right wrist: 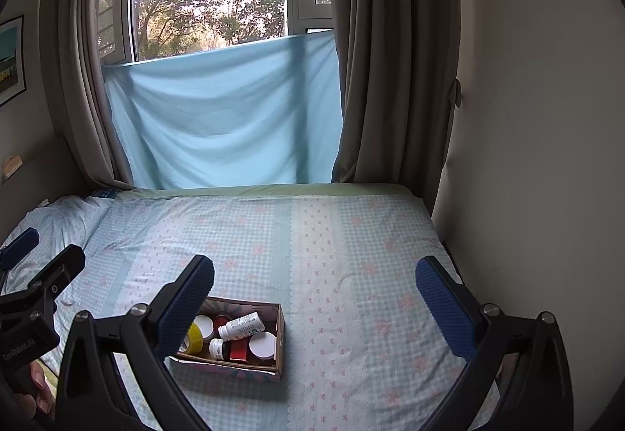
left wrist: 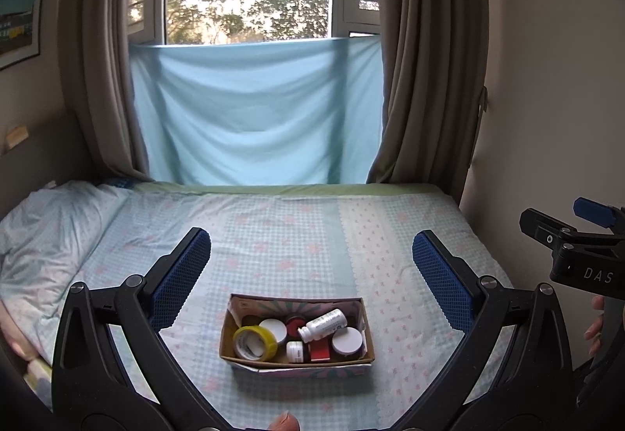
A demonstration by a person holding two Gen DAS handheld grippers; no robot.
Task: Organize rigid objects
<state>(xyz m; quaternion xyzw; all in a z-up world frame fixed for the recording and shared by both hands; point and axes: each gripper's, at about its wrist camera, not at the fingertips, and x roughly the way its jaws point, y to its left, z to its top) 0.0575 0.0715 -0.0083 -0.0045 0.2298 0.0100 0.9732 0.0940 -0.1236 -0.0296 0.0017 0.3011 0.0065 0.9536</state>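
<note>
A small open cardboard box (left wrist: pixel 230 337) sits on the bed and shows in the right wrist view too (right wrist: pixel 279 337). Inside lie a yellow tape roll (left wrist: pixel 254 343), a white bottle (left wrist: pixel 323 324) on its side, white-lidded jars (left wrist: pixel 347 340), a small white-capped bottle (left wrist: pixel 295 351) and red items (left wrist: pixel 320 351). My left gripper (left wrist: pixel 311 267) is open and empty, held above and behind the box. My right gripper (right wrist: pixel 314 294) is open and empty, to the right of the box; its left finger (right wrist: pixel 183 310) hides the box's left end.
The bed (left wrist: pixel 297 228) has a checked blue-and-pink sheet, with a pillow (left wrist: pixel 50 228) at the left. A blue cloth (left wrist: pixel 258 110) and brown curtains (left wrist: pixel 422 59) hang at the window behind. A wall (right wrist: pixel 547 157) borders the bed's right side.
</note>
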